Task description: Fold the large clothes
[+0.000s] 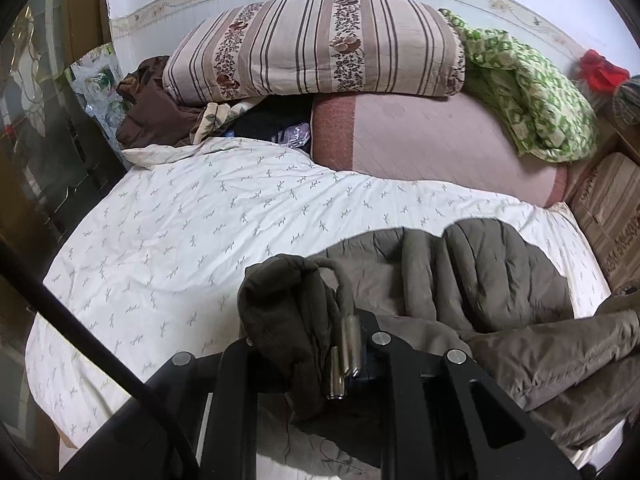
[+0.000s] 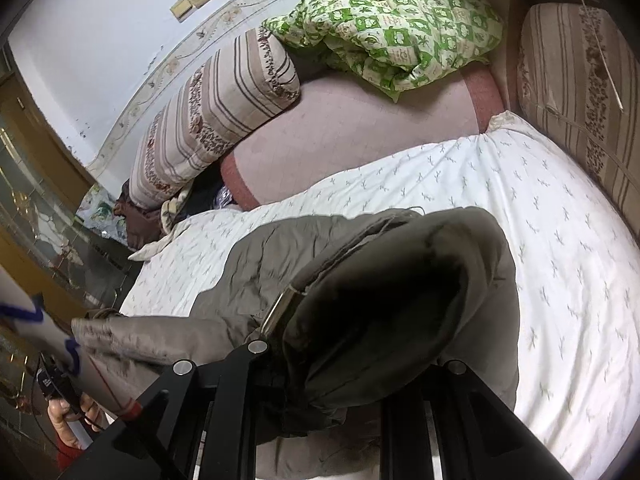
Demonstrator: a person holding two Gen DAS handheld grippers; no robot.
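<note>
Left gripper (image 1: 320,336): you have it clamped on a bunched edge of the olive-grey quilted padded jacket (image 1: 480,280), drawcord toggles dangling beside the jaws.
Right gripper (image 2: 340,320): closed on another fold of that jacket (image 2: 280,256), which drapes over the fingers.
Why held so: you likely pinch two edges to carry one side across for a fold.
Jacket: mostly spread on the bed, near edge lifted.
Surface: white leaf-print bedsheet (image 1: 180,220), soft and wrinkled.
Room: striped floral folded quilt (image 1: 320,44) and green checked blanket (image 2: 400,28) against the wall.
</note>
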